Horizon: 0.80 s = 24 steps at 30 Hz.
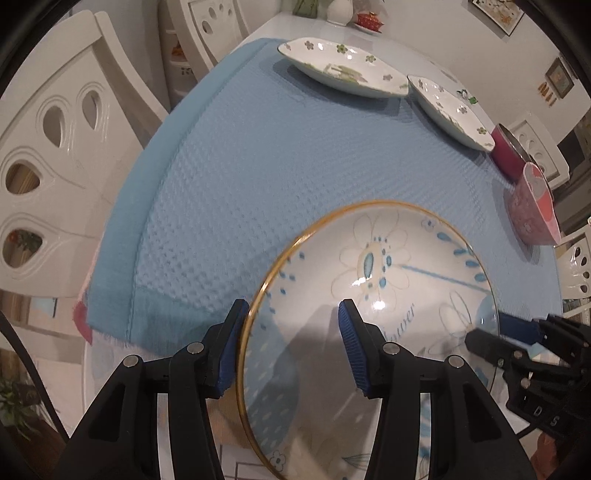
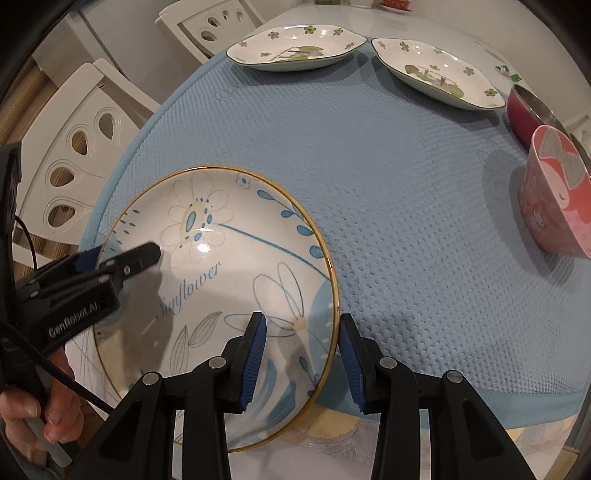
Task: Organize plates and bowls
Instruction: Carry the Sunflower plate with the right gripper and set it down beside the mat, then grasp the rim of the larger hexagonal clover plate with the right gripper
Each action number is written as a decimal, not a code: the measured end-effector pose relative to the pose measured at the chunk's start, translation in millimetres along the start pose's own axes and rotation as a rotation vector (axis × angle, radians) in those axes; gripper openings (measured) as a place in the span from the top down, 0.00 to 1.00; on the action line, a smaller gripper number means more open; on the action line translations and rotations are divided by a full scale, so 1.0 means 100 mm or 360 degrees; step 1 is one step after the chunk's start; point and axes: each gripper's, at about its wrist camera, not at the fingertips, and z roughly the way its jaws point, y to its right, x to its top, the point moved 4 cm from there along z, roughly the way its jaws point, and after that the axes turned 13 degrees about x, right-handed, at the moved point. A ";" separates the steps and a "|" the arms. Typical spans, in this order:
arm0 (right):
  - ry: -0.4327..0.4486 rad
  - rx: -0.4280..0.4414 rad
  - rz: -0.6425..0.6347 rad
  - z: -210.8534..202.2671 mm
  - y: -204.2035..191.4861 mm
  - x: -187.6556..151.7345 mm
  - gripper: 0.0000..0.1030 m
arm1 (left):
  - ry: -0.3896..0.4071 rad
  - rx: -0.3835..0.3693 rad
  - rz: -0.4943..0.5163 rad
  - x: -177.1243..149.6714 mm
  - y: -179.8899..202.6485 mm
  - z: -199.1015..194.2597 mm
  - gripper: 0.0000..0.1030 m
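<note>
A round white plate with blue flowers and a gold rim [image 1: 369, 295] [image 2: 236, 258] is held at the near edge of the blue mat [image 1: 258, 166] [image 2: 388, 184]. My left gripper [image 1: 291, 347] straddles its left rim, one pad inside, one outside. My right gripper [image 2: 301, 354] straddles its right rim the same way. Both sets of jaws stand wide around the rim; I cannot tell whether the pads press on it. Two white plates with green flowers [image 1: 343, 68] [image 1: 448, 110] [image 2: 295, 46] [image 2: 436, 74] lie at the far side. A pink bowl [image 1: 532, 206] [image 2: 557, 192] and a magenta bowl [image 1: 509, 151] [image 2: 528, 110] stand at the right.
White chairs [image 1: 55, 147] [image 2: 85, 147] stand along the left of the table. A white vase [image 1: 340, 11] and a red dish [image 1: 369, 20] stand at the far end. A hand [image 2: 44, 406] holds the left gripper's handle.
</note>
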 end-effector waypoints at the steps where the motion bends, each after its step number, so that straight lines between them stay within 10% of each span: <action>1: -0.0004 0.0002 0.0008 0.00 0.01 0.01 0.62 | 0.0011 -0.0009 -0.0003 0.04 0.00 0.00 0.52; 10: 0.0127 0.0116 0.0153 -0.41 0.22 0.24 0.62 | 0.0111 -0.0020 -0.0107 0.44 -0.26 -0.17 0.52; 24: 0.0594 0.0240 0.0184 -1.09 0.21 1.56 0.47 | 0.0594 -0.0168 -0.0039 1.91 -0.28 -0.87 0.40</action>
